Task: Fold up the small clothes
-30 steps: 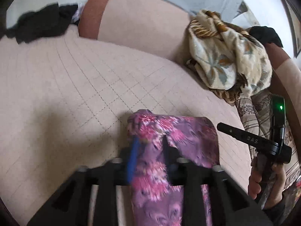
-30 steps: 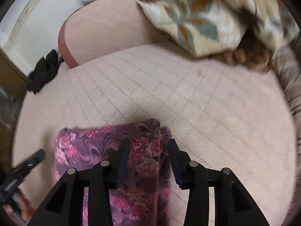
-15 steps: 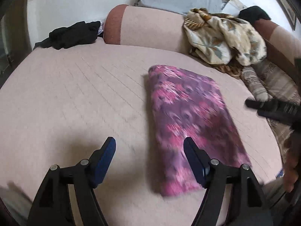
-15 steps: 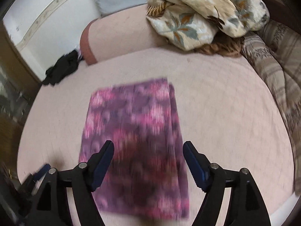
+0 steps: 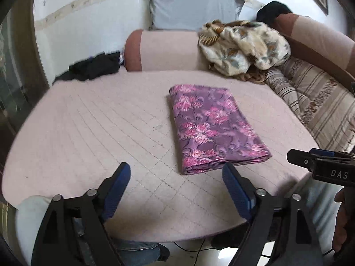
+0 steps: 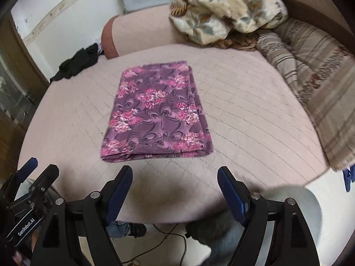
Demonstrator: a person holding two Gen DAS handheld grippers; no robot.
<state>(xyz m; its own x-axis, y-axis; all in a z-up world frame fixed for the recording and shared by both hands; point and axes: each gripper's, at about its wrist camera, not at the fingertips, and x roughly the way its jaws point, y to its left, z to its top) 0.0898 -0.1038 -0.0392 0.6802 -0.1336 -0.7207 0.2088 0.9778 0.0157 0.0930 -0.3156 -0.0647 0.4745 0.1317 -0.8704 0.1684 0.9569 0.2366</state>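
**Purple cloth folded, both grippers clear of it**

The purple cloth (image 6: pixel 156 113) lies on the pink mattress (image 6: pixel 244 115) as a flat, neat rectangle, its layered edges stacked toward me. I judge this piece done. My left gripper (image 5: pixel 175 188) and my right gripper (image 6: pixel 174 188) both hang over the near edge of the mattress, well short of the cloth. Their jaws have just been opening and now stand wide, with nothing between them.

What may be left: a black garment (image 5: pixel 95 66) sits crumpled at the far left corner by the bolster (image 5: pixel 164 51), and a floral blanket (image 5: pixel 244 46) is heaped at the far right. Whether either counts as small clothes I cannot tell.

Hard to make out: how many layers the cloth has, and what kind of garment it is. Another dark item (image 5: pixel 274 11) behind the blanket is mostly cut off. My own hands are largely out of view.
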